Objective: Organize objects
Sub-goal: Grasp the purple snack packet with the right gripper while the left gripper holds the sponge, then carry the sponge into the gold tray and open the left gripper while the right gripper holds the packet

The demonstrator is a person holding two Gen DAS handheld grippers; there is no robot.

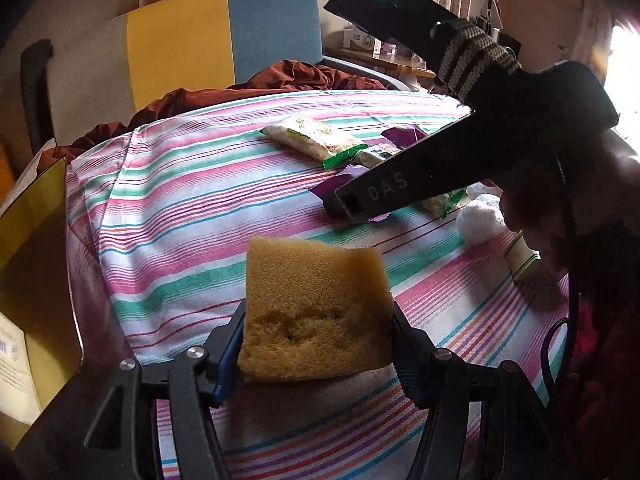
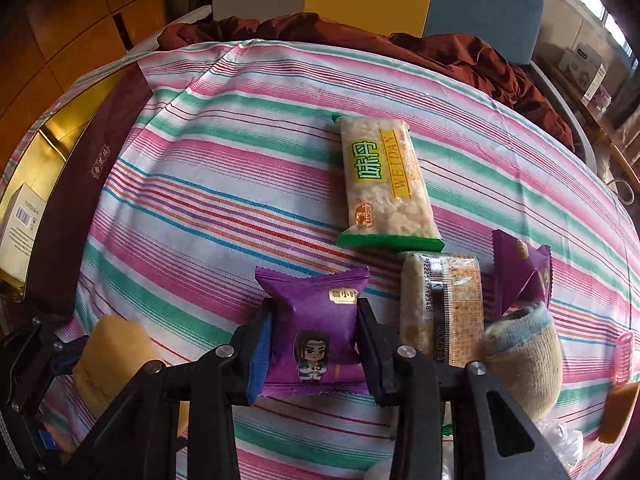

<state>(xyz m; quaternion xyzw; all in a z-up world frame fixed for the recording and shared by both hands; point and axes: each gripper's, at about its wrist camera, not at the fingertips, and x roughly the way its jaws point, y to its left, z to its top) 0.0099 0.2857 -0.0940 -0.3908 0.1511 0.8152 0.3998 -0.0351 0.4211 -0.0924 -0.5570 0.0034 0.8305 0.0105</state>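
Note:
My left gripper is shut on a yellow sponge and holds it above the striped cloth; the sponge also shows at the lower left of the right wrist view. My right gripper is shut on a purple snack packet with a cartoon figure. The right gripper also shows in the left wrist view, over the snacks. A green-edged rice snack bar lies ahead of the purple packet. A second bar and another purple packet lie to its right.
A rolled sock, a pink clip and a brown piece lie at the right. A maroon and gold box stands at the left with a small carton inside. A rust-coloured cloth and a chair are behind.

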